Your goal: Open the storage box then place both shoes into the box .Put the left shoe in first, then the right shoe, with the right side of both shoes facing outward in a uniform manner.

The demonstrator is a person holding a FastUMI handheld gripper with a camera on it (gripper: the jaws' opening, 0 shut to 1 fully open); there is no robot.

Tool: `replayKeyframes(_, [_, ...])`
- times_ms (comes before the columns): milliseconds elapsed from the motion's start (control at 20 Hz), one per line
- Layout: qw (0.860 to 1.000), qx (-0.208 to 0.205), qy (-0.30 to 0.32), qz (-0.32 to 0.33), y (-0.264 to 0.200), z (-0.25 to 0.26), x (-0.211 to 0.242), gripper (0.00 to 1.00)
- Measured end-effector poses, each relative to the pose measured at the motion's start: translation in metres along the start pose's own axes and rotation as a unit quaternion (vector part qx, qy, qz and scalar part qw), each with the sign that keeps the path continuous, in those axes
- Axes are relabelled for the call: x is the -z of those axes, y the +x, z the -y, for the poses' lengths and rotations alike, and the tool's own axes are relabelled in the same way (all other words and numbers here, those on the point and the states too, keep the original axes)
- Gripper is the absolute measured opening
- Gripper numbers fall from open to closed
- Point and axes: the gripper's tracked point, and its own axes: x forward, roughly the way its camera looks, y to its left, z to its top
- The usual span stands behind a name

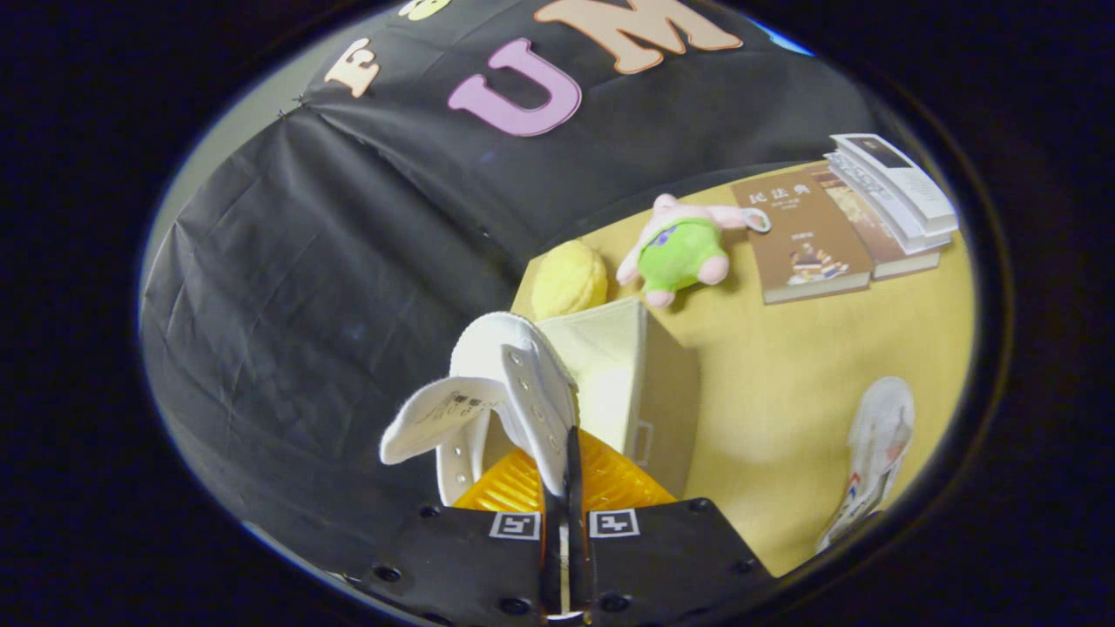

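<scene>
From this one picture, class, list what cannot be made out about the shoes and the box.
- Held shoe, gripper view: the gripper, shut on its eyelet flap, hides the sole and heel, so left or right cannot be told.
- Storage box: the held shoe covers most of its opening, hiding the inside.
- Second shoe on the table: it lies at the fisheye rim, stretched, with its markings too small to read.

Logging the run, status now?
Gripper shut on white shoe, held above open storage box. Second shoe on table. Nothing blocking.
</scene>
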Motion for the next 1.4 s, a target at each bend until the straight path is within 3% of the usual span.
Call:
replayKeyframes(150, [1.0, 0.008, 0.021, -0.02, 0.035, -0.025, 0.008, 0.07])
replayKeyframes(400, [0.991, 0.109, 0.077, -0.018, 0.072, -0.005, 0.02, 0.07])
replayKeyframes(650, [0.981, 0.157, 0.109, 0.009, 0.091, 0.017, 0.01, 0.06])
replayKeyframes(1350, [0.969, 0.217, 0.108, -0.042, 0.128, 0.035, 0.062, 0.12])
replayKeyframes(1400, [0.97, 0.219, 0.096, -0.047, 0.135, 0.039, 0.067, 0.17])
